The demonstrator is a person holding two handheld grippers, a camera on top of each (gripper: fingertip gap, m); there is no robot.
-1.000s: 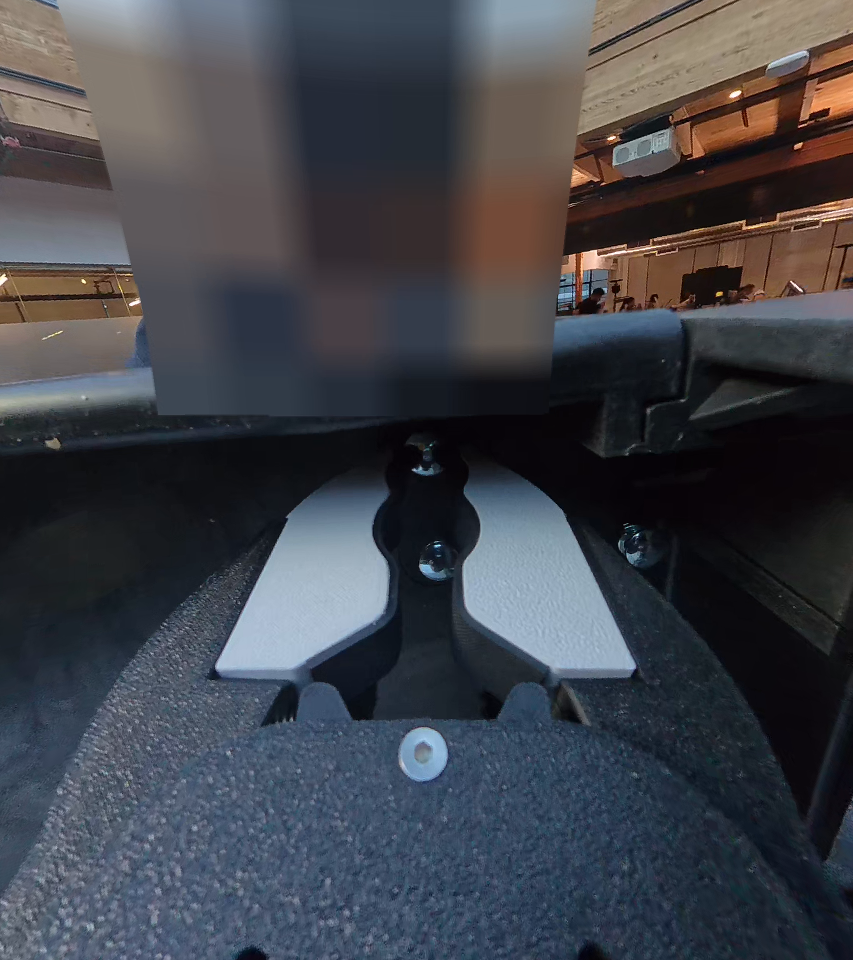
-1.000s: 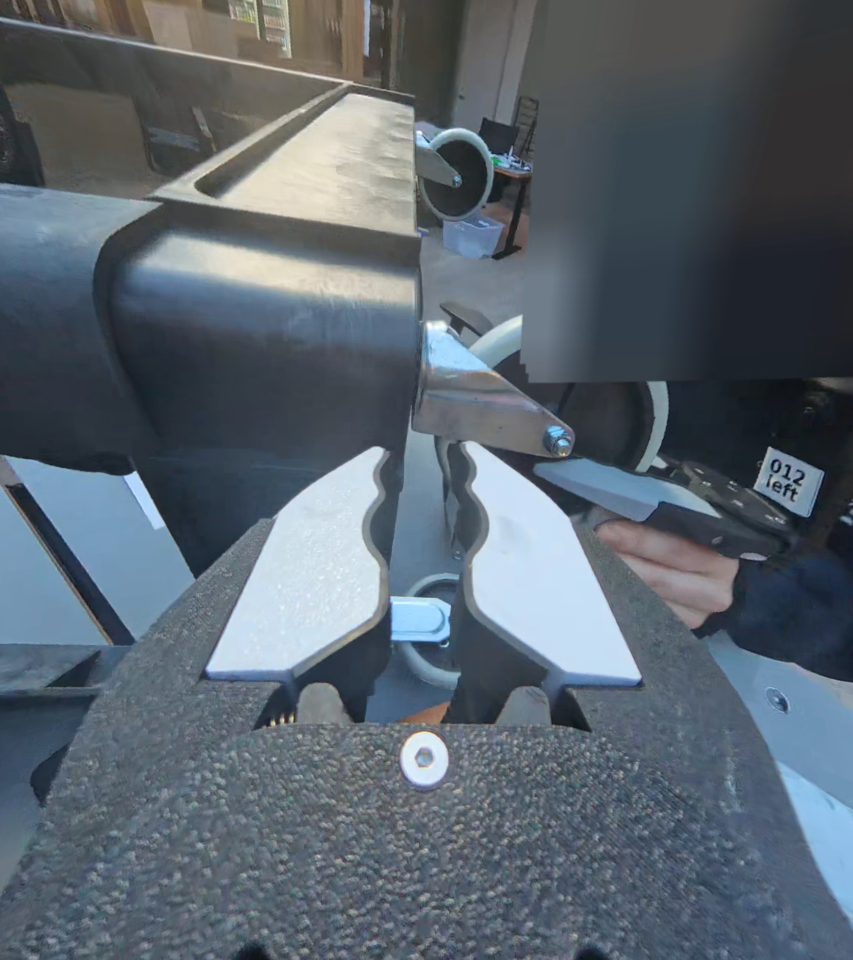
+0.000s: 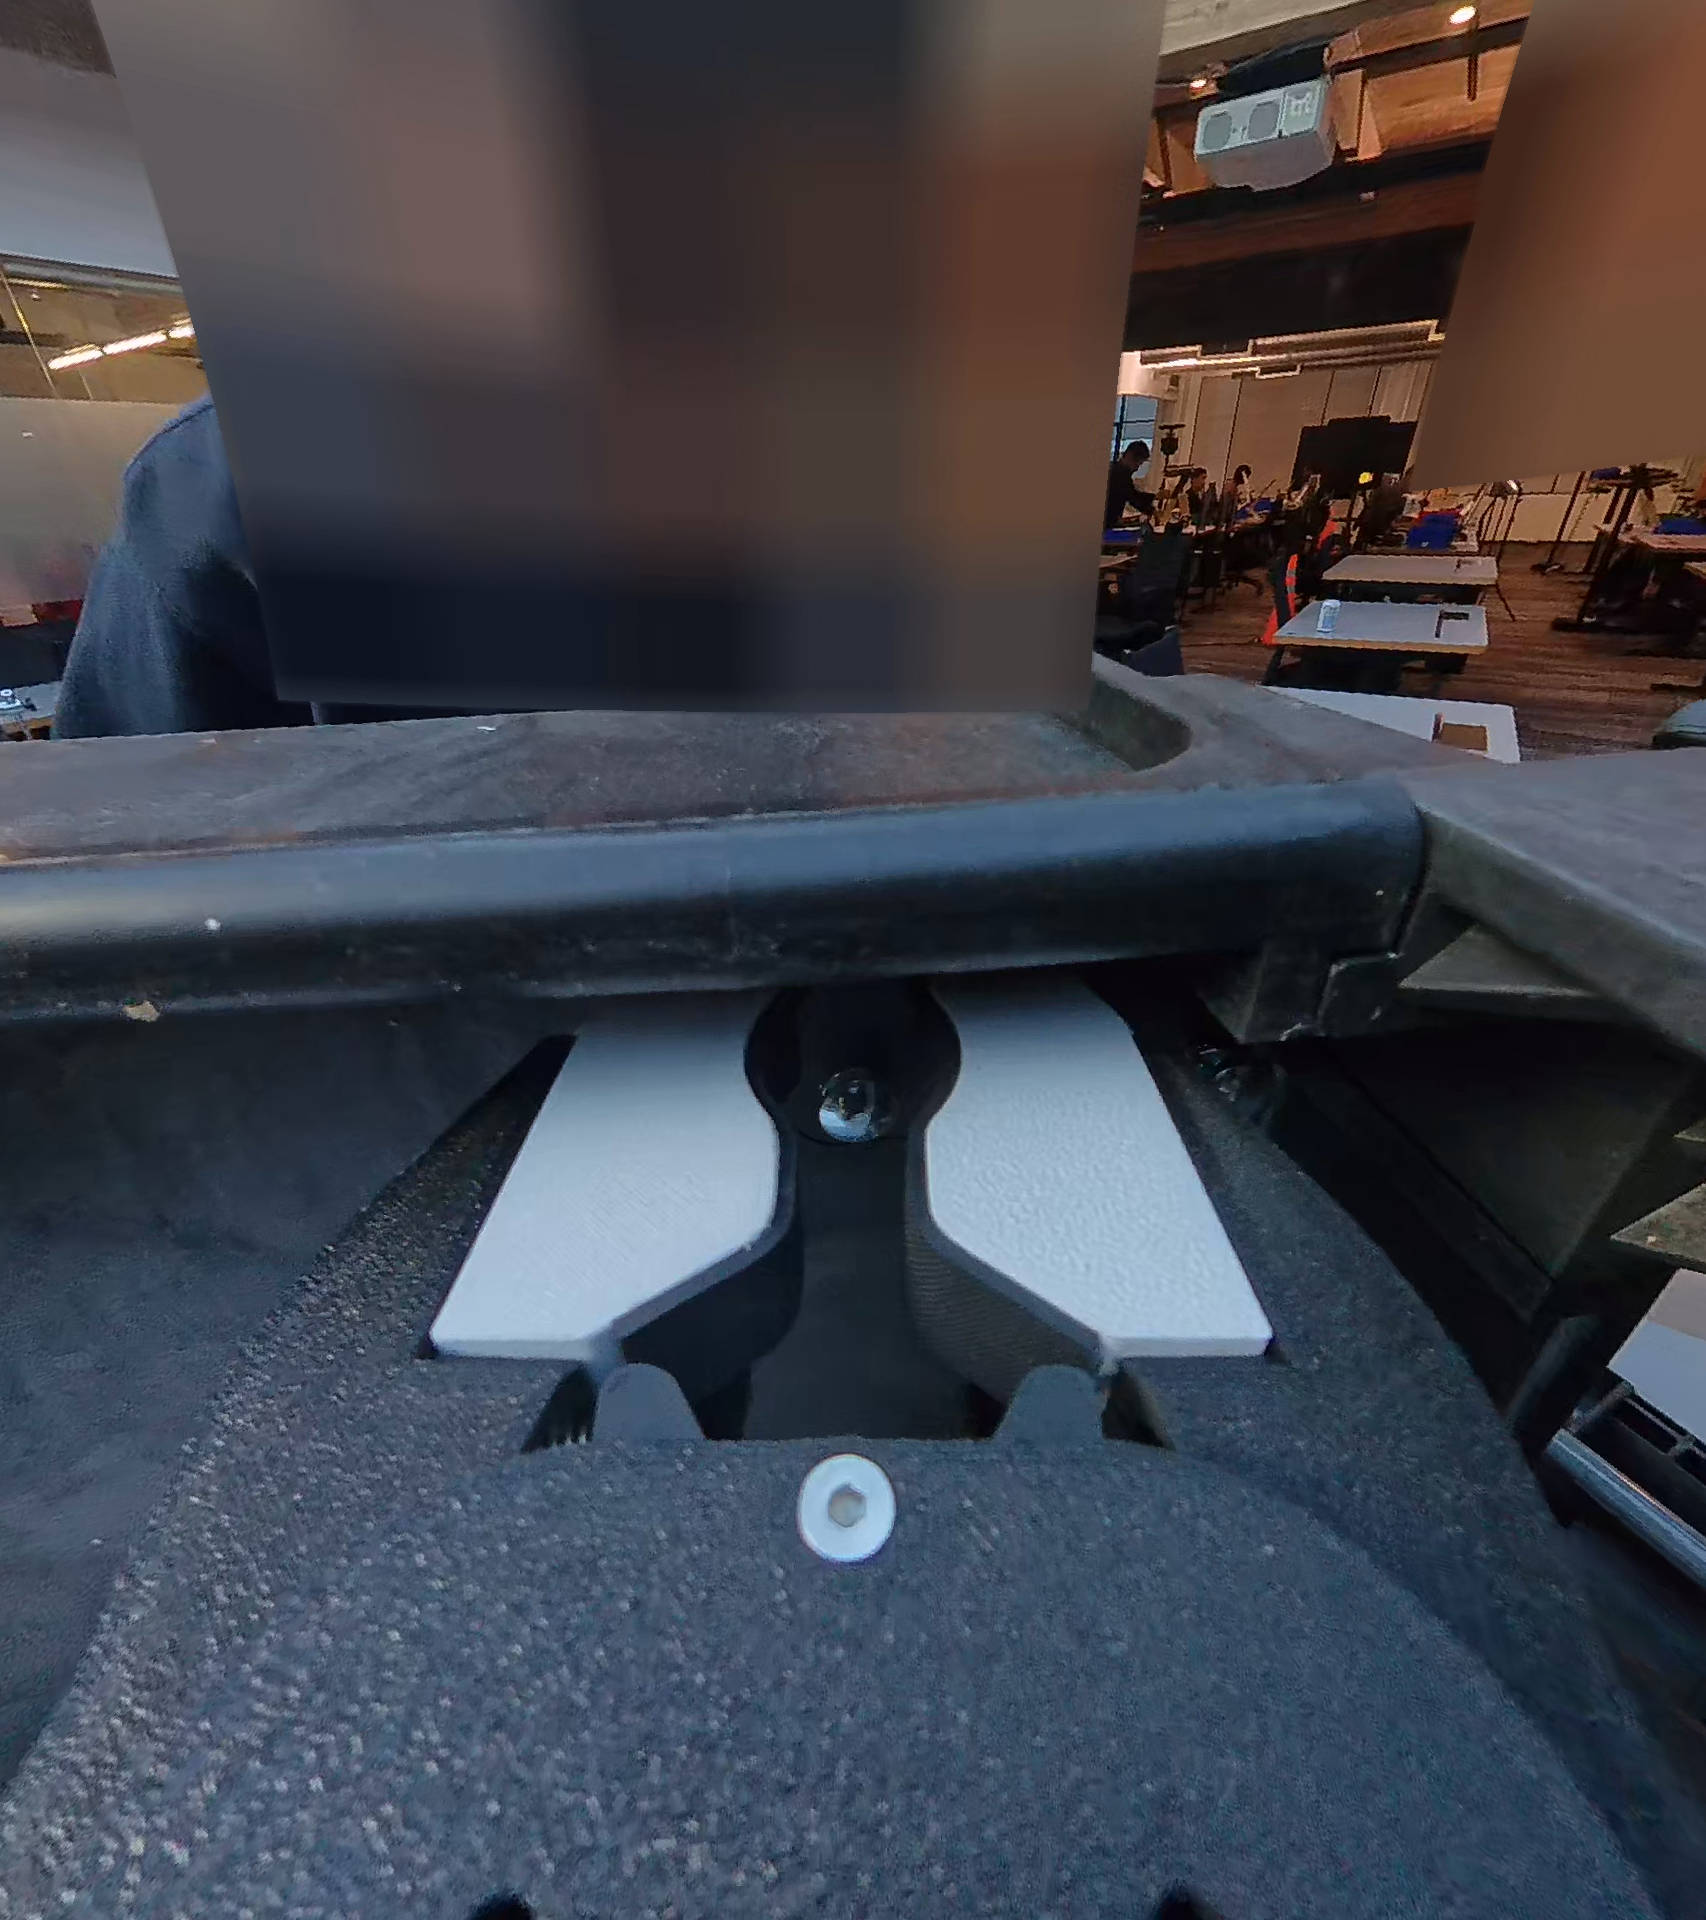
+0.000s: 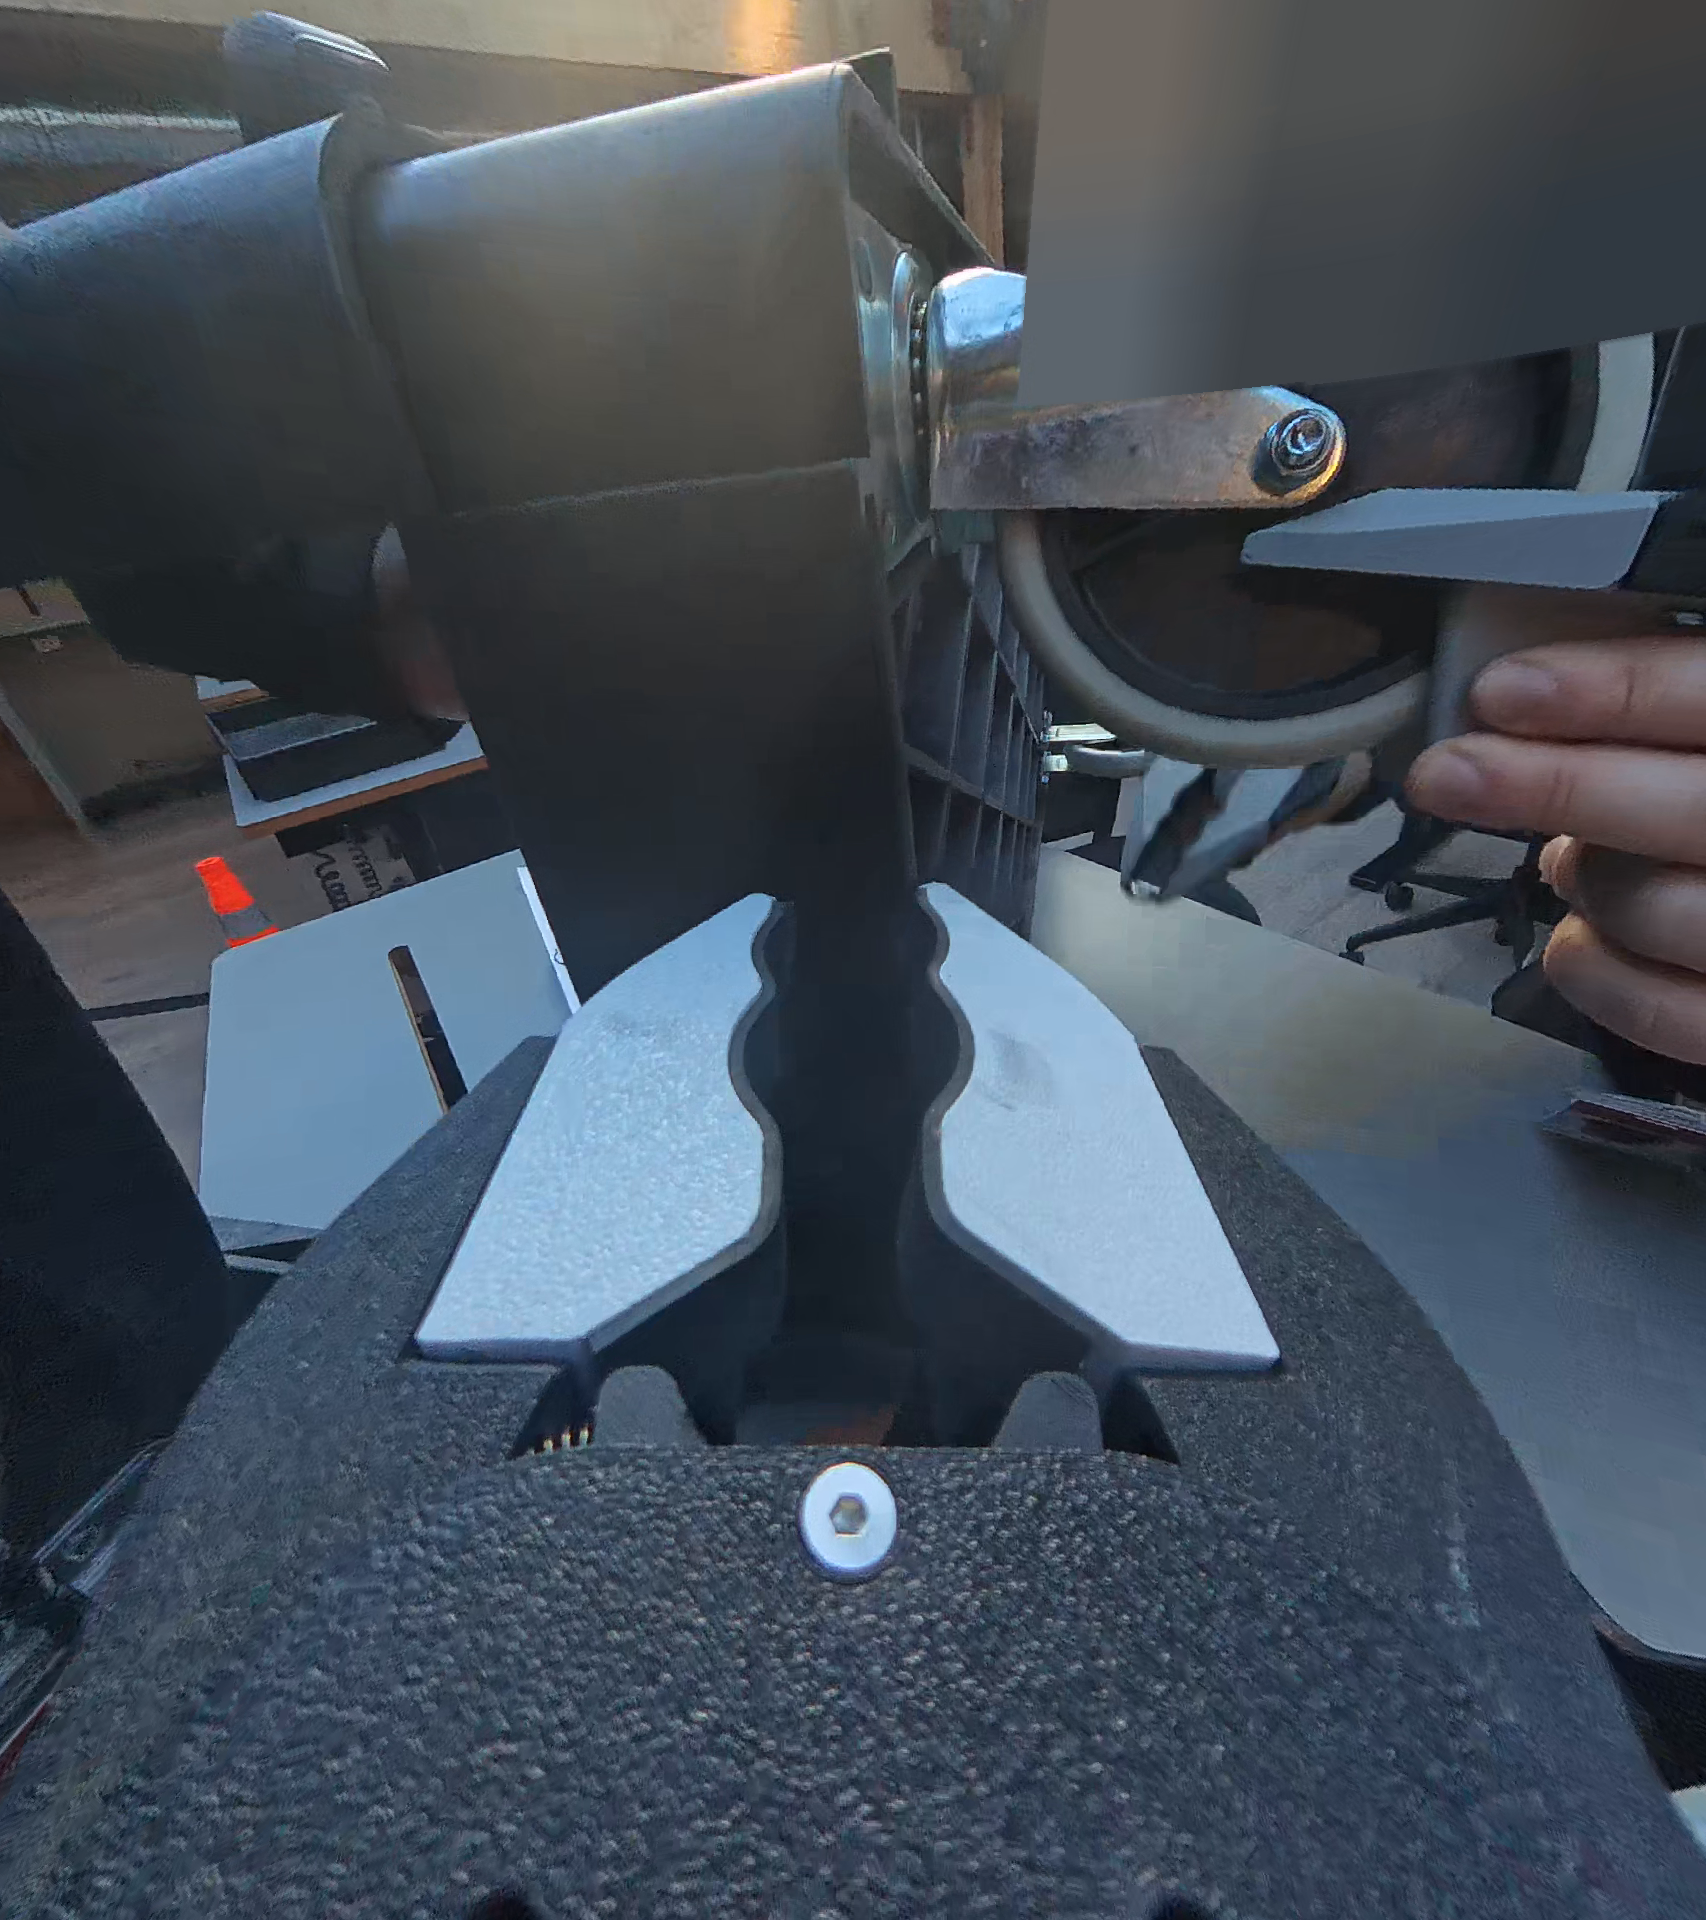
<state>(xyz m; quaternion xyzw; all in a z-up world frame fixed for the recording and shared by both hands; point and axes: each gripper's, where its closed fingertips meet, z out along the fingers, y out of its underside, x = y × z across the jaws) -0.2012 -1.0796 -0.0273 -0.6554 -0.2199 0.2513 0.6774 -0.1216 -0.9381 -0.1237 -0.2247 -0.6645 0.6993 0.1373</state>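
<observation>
Left wrist view first. Looking up from below at a black plastic cart (image 3: 1607, 862), its rounded rail (image 3: 620, 914) running nine to three across the middle. Left gripper (image 3: 849, 1039) tucked under that rail at twelve o'clock, white fingers (image 3: 641, 1174) a little apart, a shiny bolt (image 3: 849, 1101) sitting in the gap between them. Tips hidden behind the rail, so cannot tell whether clamped on anything. Probably pushed in low to reach the underside fittings.

Over to the right wrist view. Right gripper (image 4: 849, 914) pointing at twelve, fingers drawn in on either side of the cart's dark wall (image 4: 641, 416), which fills the gap: gripped, by the look of it, likely to steady the tipped cart. At two o'clock, a metal bracket (image 4: 1119, 457) carrying a cream-rimmed wheel (image 4: 1192, 717). At three o'clock, a hand (image 4: 1659, 831) holding the other tool, one grey finger (image 4: 1451, 540) laid just beside the wheel. Grey table (image 4: 1451, 1195) below at four.
</observation>
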